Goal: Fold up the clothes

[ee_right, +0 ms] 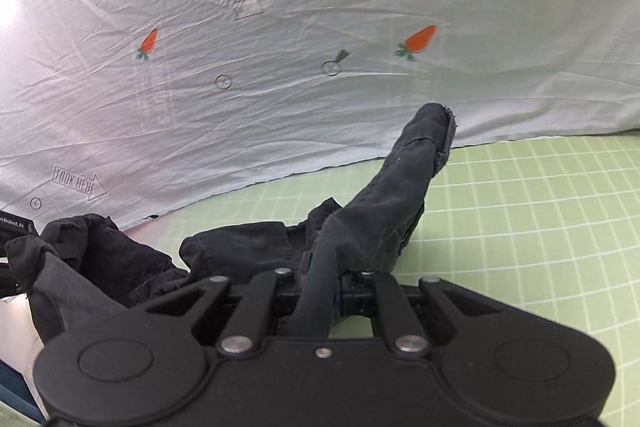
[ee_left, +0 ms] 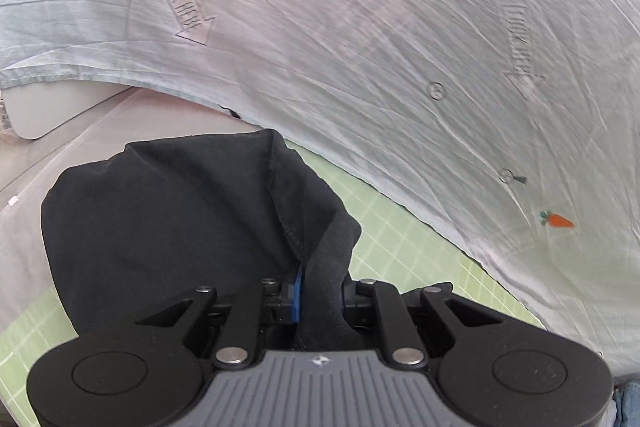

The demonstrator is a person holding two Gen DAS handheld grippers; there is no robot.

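A dark grey, almost black garment (ee_left: pixel 180 215) is held between both grippers above a green grid mat (ee_left: pixel 404 239). My left gripper (ee_left: pixel 320 297) is shut on a bunched edge of it; the cloth drapes forward and hides the fingertips. In the right wrist view my right gripper (ee_right: pixel 320 285) is shut on another part of the same garment (ee_right: pixel 376 223). A narrow strip of it sticks up and to the right. The rest sags to the left, toward the other gripper at the frame's left edge.
A pale blue sheet (ee_right: pixel 320 27) printed with carrots and "LOOK HERE" arrows hangs as a backdrop behind the mat (ee_right: pixel 520 211). A grey-white surface (ee_left: pixel 52 107) lies at the left of the left wrist view.
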